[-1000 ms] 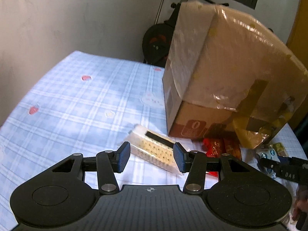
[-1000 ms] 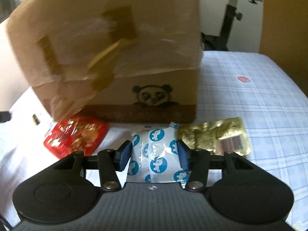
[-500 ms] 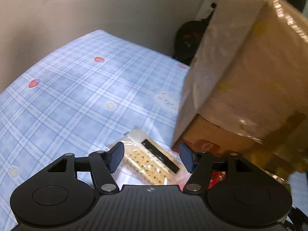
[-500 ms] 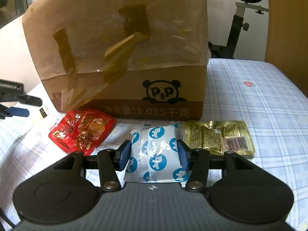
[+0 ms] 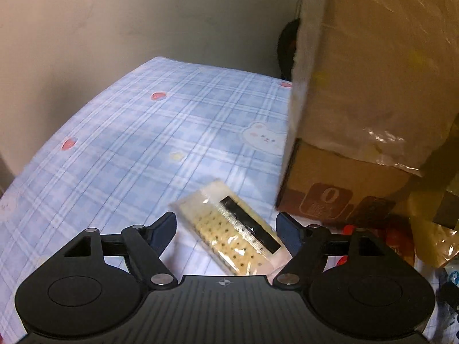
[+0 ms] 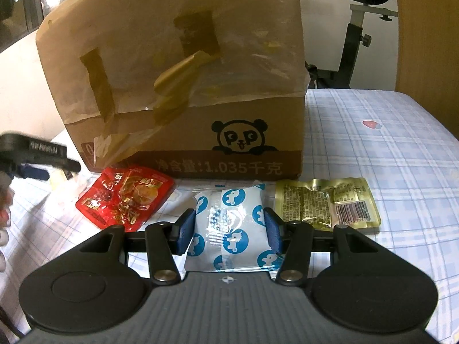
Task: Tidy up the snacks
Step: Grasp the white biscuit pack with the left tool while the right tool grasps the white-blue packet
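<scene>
- The left gripper [image 5: 226, 226] has just been widening its jaws; they stand well apart with the cracker packet [image 5: 231, 233] between them, neither pad touching it.
- The packet lies flat on the blue plaid cloth [image 5: 143, 149], its long axis running diagonally, far end up-left, near end toward the right pad.
- The right gripper [image 6: 229, 228] has its jaws around the white-and-blue pouch [image 6: 232, 226], seemingly pressing its sides.
- The red packet [image 6: 126, 195] and gold packet [image 6: 327, 203] flank it, before the cardboard box [image 6: 183, 86].
</scene>
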### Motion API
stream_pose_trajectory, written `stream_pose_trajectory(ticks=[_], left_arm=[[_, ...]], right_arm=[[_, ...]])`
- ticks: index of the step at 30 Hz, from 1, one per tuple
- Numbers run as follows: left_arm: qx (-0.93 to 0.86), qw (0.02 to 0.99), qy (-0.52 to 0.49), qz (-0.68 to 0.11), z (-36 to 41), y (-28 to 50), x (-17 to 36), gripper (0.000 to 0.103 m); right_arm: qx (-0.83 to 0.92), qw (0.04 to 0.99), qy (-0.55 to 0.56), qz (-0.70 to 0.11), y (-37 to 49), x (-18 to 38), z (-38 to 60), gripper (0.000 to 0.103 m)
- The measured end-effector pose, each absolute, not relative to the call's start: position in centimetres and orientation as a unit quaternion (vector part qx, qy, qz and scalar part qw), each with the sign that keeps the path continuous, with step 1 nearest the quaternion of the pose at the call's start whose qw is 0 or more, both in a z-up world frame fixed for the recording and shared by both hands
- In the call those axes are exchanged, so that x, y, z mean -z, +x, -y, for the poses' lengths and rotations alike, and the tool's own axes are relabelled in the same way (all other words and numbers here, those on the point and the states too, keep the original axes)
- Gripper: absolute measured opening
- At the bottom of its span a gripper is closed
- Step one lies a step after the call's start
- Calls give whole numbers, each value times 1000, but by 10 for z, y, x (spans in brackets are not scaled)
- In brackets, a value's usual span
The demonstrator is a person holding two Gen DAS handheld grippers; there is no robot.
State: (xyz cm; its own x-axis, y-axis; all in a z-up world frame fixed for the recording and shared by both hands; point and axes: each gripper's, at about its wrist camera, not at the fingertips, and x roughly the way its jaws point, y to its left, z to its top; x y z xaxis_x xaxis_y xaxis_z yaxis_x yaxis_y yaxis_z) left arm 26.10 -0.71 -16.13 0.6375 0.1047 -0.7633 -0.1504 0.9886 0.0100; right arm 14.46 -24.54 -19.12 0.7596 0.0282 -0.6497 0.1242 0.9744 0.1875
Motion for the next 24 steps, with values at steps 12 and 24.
stream_pose_trajectory(ticks=[12,24], left_arm=[[-52,897,-87,-431,-34,228,159,80],[-40,903,-20,-427,-16,253,167,72]], right_arm=[[24,932,119,-341,143,191,246,54],[25,933,117,-340,143,191,244,54]])
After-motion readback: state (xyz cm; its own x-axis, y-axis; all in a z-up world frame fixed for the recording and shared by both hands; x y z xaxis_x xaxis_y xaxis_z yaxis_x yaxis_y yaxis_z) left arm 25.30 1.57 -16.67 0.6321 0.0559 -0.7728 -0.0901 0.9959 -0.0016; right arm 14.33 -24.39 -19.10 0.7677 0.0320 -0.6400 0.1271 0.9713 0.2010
